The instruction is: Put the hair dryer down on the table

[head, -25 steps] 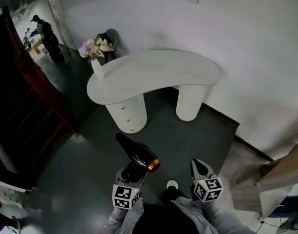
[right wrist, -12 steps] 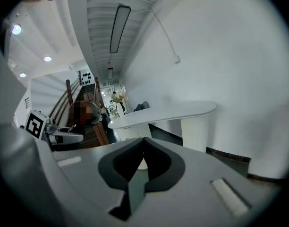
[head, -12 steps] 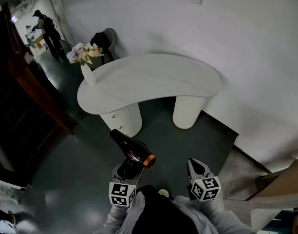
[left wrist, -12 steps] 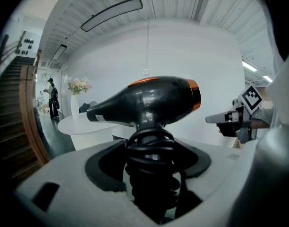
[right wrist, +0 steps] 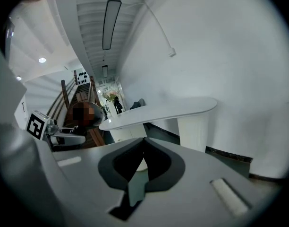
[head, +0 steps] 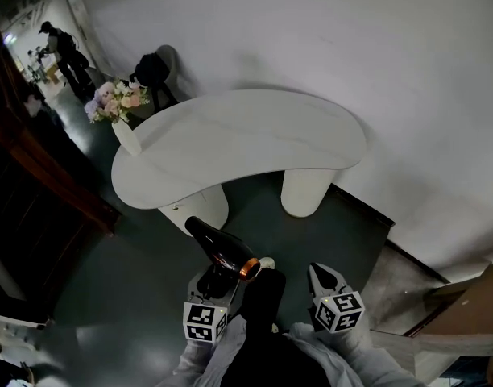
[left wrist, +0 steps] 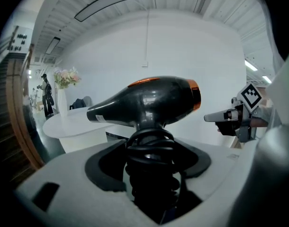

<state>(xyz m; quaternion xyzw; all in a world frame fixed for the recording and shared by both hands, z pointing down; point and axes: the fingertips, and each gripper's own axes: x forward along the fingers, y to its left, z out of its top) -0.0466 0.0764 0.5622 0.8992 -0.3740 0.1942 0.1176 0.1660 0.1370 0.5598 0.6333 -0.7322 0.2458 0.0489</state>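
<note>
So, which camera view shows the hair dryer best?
The left gripper view: the hair dryer fills the frame, handle clamped in the left gripper. The head view shows it small; the right gripper view barely shows it.

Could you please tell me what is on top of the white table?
Only a white vase of flowers, at the left end of the table in the head view. The rest of the top looks bare, and nothing hides any of it.
</note>
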